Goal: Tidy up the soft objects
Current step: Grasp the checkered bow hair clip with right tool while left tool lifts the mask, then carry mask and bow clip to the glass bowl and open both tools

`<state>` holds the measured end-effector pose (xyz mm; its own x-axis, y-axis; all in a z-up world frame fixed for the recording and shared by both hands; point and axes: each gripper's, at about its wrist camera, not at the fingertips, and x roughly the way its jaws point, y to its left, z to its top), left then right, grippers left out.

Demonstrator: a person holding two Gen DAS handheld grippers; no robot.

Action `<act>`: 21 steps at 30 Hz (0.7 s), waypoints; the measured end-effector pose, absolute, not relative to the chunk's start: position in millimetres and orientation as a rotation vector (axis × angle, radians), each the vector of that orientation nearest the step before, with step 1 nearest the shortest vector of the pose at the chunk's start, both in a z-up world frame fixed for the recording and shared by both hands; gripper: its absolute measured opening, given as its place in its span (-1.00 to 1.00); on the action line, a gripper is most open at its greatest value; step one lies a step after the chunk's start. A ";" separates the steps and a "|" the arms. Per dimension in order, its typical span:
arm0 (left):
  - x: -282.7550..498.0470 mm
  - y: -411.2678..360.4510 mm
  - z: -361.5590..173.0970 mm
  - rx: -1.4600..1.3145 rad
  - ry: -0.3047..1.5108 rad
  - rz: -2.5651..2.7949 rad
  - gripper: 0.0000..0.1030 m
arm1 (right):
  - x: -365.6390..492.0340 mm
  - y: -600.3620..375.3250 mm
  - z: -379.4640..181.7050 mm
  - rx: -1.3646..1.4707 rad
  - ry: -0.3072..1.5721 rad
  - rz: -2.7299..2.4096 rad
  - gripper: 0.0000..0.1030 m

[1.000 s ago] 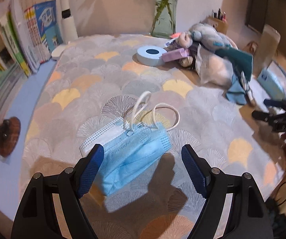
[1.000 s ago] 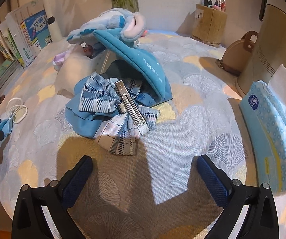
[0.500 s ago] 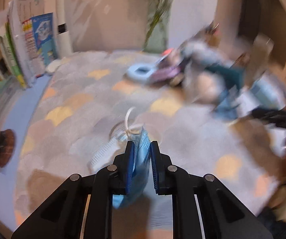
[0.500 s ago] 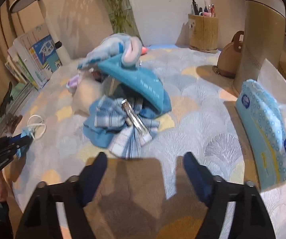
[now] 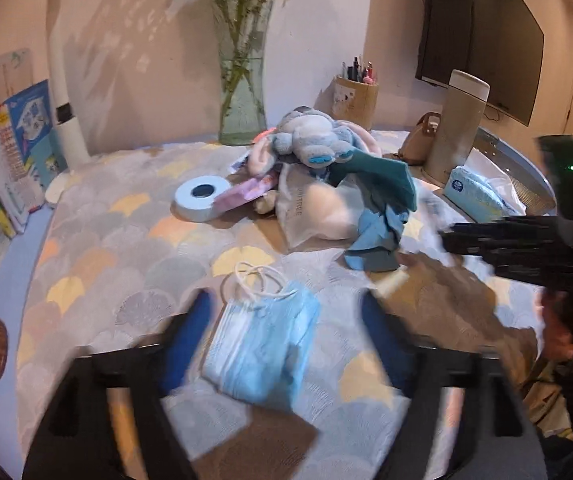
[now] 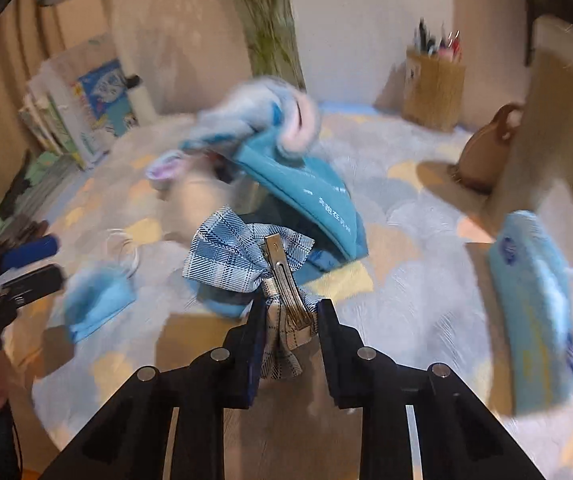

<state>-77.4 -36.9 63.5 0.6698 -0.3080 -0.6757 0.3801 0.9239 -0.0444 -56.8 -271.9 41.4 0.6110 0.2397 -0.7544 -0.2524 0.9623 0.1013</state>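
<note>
A light blue face mask (image 5: 262, 344) with white ear loops lies folded on the patterned tablecloth (image 5: 126, 260). My left gripper (image 5: 282, 304) hovers above it with its jaws opening, one finger on each side, neither pressing the mask. My right gripper (image 6: 292, 308) is closing on the blue plaid bow (image 6: 238, 256) with a metal clip, and its pads pinch the bow's lower end. Behind the bow sit a teal cloth (image 6: 310, 188) and a blue-grey plush toy (image 6: 254, 120). The right wrist view also shows the mask (image 6: 98, 300) and the left gripper (image 6: 32, 260) at its left edge.
A tissue pack (image 5: 474, 192), a tall beige flask (image 5: 458, 120) and a pen holder (image 5: 356, 96) stand at the right and back. A glass vase (image 5: 242, 92) and a tape roll (image 5: 200, 196) are mid-table. Books (image 5: 10, 140) line the left edge.
My left gripper shut on the mask, then opened, leaving it folded on the cloth, and rose. My right gripper closed from wide open onto the plaid bow and lifted it slightly.
</note>
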 end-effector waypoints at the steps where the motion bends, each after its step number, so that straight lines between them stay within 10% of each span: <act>1: -80.8 -32.1 61.6 0.102 0.736 -0.378 0.62 | -68.9 -274.1 46.6 -0.019 0.854 0.276 -0.51; 7: -68.7 -17.1 30.6 0.066 0.864 -0.318 0.63 | -85.6 -278.0 30.4 -0.054 0.937 0.239 -0.45; 11: -49.4 -25.3 6.8 0.126 0.938 -0.247 0.76 | -77.5 -279.2 19.9 -0.018 0.956 0.243 0.09; 18: -51.3 -27.9 4.3 0.100 0.923 -0.235 0.79 | -79.9 -272.1 8.8 -0.062 0.921 0.210 0.10; 21: -61.4 -35.8 7.8 0.126 0.895 -0.261 0.16 | -83.4 -266.0 11.8 -0.071 0.908 0.221 -0.29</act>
<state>-61.4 -35.8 7.8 0.5963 -0.1716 -0.7842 0.2766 0.9610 0.0000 -83.4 -266.0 11.8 0.5948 0.1598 -0.7879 -0.2196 0.9751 0.0320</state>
